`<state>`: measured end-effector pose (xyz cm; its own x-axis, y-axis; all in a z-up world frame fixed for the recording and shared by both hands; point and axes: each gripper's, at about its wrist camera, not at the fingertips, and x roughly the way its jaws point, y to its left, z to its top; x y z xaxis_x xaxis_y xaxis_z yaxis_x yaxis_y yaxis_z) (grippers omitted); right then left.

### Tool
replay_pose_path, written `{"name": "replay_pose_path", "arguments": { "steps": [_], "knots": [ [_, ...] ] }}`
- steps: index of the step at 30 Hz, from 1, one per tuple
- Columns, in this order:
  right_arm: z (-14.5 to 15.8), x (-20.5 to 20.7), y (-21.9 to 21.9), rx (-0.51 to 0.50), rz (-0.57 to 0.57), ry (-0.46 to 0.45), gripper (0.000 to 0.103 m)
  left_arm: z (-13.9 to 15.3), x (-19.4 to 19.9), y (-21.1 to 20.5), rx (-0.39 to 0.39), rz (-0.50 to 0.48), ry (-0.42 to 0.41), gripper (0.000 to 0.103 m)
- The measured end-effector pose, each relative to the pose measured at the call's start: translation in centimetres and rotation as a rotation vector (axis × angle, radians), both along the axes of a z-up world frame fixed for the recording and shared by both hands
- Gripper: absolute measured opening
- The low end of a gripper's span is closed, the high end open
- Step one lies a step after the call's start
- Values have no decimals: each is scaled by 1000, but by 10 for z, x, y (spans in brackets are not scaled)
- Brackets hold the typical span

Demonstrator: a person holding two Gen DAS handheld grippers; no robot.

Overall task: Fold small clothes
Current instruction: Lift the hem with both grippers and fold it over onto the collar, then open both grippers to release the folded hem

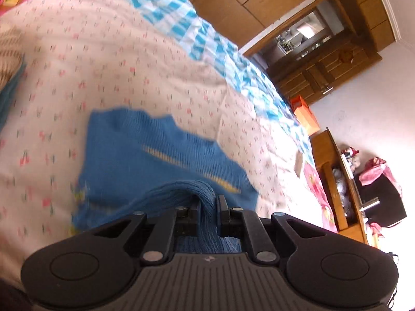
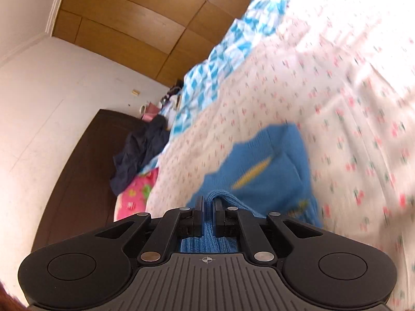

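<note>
The left gripper [image 1: 208, 202] is clamped on the blue knit garment's [image 1: 145, 155] edge; the right gripper [image 2: 207, 202] pinches it too. The garment hangs toward twelve o'clock over the cherry-print bedspread [image 1: 103, 64], checked blanket [image 1: 186, 26] beyond.

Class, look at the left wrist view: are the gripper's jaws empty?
No: the left gripper is shut on a fold of the blue knit garment.

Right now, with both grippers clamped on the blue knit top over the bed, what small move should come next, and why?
Probably carry the held edge forward and lay it over the rest. The left gripper and the right gripper are each shut on a bunched edge of the blue knit top, and the rest of the top hangs out over the cherry-print bedspread, so the fold looks begun but not laid down.
</note>
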<state>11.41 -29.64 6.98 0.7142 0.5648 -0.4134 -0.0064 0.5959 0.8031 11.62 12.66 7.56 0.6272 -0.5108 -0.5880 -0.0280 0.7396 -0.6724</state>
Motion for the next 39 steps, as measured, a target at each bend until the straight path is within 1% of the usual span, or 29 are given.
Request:
{"name": "replay_pose_path", "arguments": {
  "steps": [2, 3, 4, 5, 6, 7, 8, 9, 10, 11, 12, 14, 16, 18, 21, 23, 24, 26, 27, 28, 30, 32, 33, 34, 36, 38, 39],
  "knots": [
    [5, 21, -2, -22, -43, -7, 7, 4, 18, 6, 38, 41, -44, 16],
    [3, 33, -3, -25, -65, 2, 7, 3, 25, 11, 36, 71, -58, 16],
    [-1, 45, -2, -29, -82, 16, 11, -1, 34, 17, 27, 111, -62, 16],
    [-6, 55, -1, -37, -102, 38, 11, -6, 41, 22, 29, 155, -59, 16],
    [-11, 61, 0, -41, -111, 59, 11, -12, 46, 25, 45, 198, -57, 16],
    [-15, 65, 1, -39, -116, 70, 12, -17, 49, 27, 71, 220, -57, 17],
    [-20, 63, 3, -35, -114, 74, 14, -23, 51, 30, 102, 241, -48, 22],
    [-24, 63, 7, -42, -111, 75, 20, -27, 51, 31, 116, 260, -39, 24],
    [-24, 60, 10, -61, -110, 68, 27, -32, 47, 32, 118, 272, -39, 32],
    [-23, 57, 12, -93, -105, 51, 30, -35, 43, 33, 114, 274, -47, 37],
    [-23, 55, 15, -136, -100, 37, 32, -37, 39, 33, 116, 269, -54, 39],
    [-24, 53, 21, -238, -88, 32, 32, -40, 34, 32, 146, 262, -51, 43],
    [-30, 53, 25, -345, -86, 42, 32, -44, 27, 33, 165, 260, -45, 44],
    [-38, 54, 27, -413, -81, 59, 32, -50, 21, 37, 155, 268, -29, 46],
    [-53, 59, 30, -451, -64, 101, 32, -64, 15, 42, 147, 284, 6, 49],
    [-63, 64, 36, -470, -24, 128, 32, -74, 13, 46, 147, 300, 35, 51],
    [-66, 66, 40, -495, -7, 136, 33, -81, 15, 47, 147, 299, 58, 52],
    [-70, 68, 47, -551, 11, 132, 34, -93, 19, 47, 177, 289, 99, 53],
    [-70, 67, 47, -559, 13, 131, 31, -96, 20, 46, 198, 285, 98, 52],
    [-67, 65, 45, -559, 11, 129, 22, -96, 21, 45, 218, 292, 90, 52],
    [-63, 62, 38, -585, -16, 136, 11, -91, 21, 47, 265, 342, 76, 52],
    [-68, 63, 26, -611, -46, 176, 11, -91, 20, 56, 291, 410, 90, 52],
    [-73, 63, 23, -618, -44, 203, 12, -93, 20, 61, 294, 434, 104, 50],
    [-74, 61, 22, -619, -48, 210, 12, -95, 18, 65, 291, 444, 112, 48],
    [-66, 56, 27, -637, -46, 177, 12, -91, 13, 63, 303, 444, 101, 48],
    [-55, 52, 35, -686, -47, 142, 17, -86, 7, 57, 331, 447, 80, 48],
    [-51, 51, 38, -711, -49, 131, 20, -83, 3, 56, 332, 454, 74, 48]
  ]
}}
